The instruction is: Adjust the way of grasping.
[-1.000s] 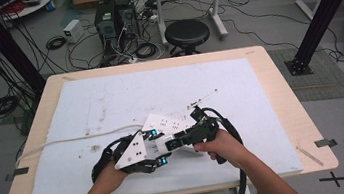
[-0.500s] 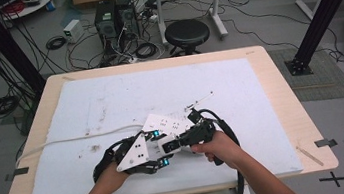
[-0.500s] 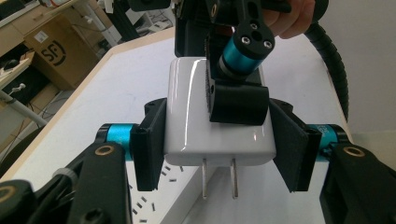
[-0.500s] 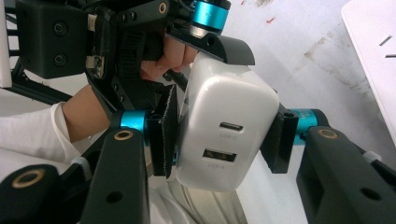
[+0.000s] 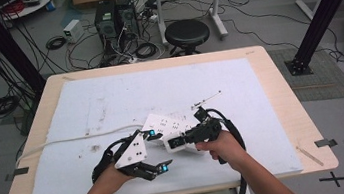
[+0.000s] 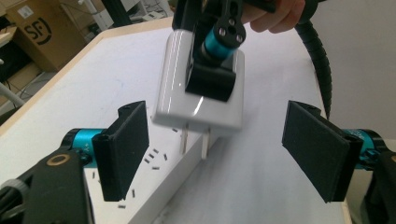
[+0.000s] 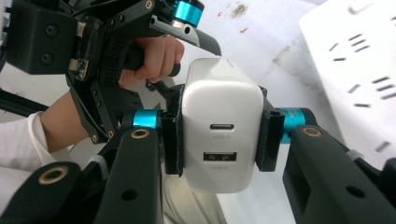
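Note:
A white USB charger (image 7: 222, 135) with two ports is clamped between the jaws of my right gripper (image 7: 219, 135). In the left gripper view the charger (image 6: 201, 93) hangs with its two prongs pointing down, just above a white power strip (image 6: 154, 186). The left gripper (image 6: 219, 154) is open, with one jaw on each side of the charger and touching nothing. From above, the right gripper (image 5: 176, 142) holds the charger (image 5: 173, 143) at the near edge of the power strip (image 5: 173, 122). The left gripper (image 5: 159, 149) sits just left of it.
A white mat (image 5: 110, 100) covers the wooden table (image 5: 280, 93). A white cable (image 5: 65, 141) runs left from the power strip. The person's hand (image 7: 154, 58) holds the left gripper's handle. Beyond the table are a stool (image 5: 186, 32) and floor cables.
The left gripper's near jaw appears to have swung toward the table's front edge, so its jaws stand wider. The right gripper and charger have barely moved.

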Motion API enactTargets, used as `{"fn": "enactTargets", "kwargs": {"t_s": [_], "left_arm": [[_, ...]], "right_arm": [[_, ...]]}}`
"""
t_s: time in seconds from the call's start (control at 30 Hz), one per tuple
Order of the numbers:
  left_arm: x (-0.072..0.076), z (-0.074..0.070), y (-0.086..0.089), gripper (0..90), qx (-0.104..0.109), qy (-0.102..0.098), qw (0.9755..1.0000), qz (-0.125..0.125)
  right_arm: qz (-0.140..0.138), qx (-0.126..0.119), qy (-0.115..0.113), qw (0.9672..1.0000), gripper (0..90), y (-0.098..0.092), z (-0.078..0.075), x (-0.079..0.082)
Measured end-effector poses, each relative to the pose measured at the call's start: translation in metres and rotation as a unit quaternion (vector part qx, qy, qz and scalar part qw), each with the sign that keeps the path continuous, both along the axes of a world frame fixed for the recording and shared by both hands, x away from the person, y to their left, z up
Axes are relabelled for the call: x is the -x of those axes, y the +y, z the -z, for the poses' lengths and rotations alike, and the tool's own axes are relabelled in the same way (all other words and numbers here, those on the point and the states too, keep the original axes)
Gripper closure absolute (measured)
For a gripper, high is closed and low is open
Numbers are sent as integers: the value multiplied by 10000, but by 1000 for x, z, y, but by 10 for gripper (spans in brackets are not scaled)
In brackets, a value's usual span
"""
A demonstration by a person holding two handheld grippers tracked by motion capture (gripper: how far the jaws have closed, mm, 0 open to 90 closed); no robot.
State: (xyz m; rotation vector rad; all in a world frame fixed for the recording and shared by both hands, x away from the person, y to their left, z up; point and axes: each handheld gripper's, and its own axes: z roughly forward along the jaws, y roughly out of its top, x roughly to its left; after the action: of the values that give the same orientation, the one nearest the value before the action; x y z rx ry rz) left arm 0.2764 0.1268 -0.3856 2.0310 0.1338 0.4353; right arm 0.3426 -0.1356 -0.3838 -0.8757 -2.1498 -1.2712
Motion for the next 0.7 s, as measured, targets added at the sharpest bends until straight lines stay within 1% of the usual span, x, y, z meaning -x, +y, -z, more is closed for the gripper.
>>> {"fn": "enactTargets", "kwargs": {"t_s": [0.07, 0.2, 0.27, 0.33, 0.4, 0.43, 0.5, 0.53, 0.57, 0.63, 0.7], "left_arm": [[-1, 3, 4, 226, 36, 81, 9998, -160], [-3, 6, 14, 226, 153, 188, 9985, -481], [-3, 8, 20, 226, 223, 226, 9974, -644], [-3, 9, 26, 226, 321, 273, 9960, -782], [-3, 10, 31, 230, 379, 276, 9954, -834], [-3, 11, 34, 235, 390, 275, 9951, -870], [-3, 11, 38, 235, 427, 292, 9942, -944], [-3, 11, 41, 235, 446, 291, 9938, -977], [-3, 11, 43, 235, 487, 309, 9932, -1012], [-3, 11, 46, 236, 555, 322, 9921, -1081], [-3, 11, 49, 237, 597, 326, 9913, -1127]], "right_arm": [[12, -34, -187, 9998, 631, -5, -1, 1], [-14, -45, -372, 9993, 631, -11, -4, 3], [-3, 99, -501, 9987, 630, -15, -5, 4], [4, 251, -697, 9973, 631, -18, -6, 5], [25, 361, -833, 9959, 631, -22, -7, 5], [78, 442, -911, 9948, 631, -23, -8, 6], [160, 570, -1166, 9914, 631, -27, -9, 6], [124, 593, -1178, 9912, 631, -28, -10, 6], [109, 629, -1257, 9900, 631, -29, -10, 7], [220, 813, -1345, 9873, 631, -32, -10, 7], [279, 948, -1482, 9840, 631, -35, -11, 7]]}}
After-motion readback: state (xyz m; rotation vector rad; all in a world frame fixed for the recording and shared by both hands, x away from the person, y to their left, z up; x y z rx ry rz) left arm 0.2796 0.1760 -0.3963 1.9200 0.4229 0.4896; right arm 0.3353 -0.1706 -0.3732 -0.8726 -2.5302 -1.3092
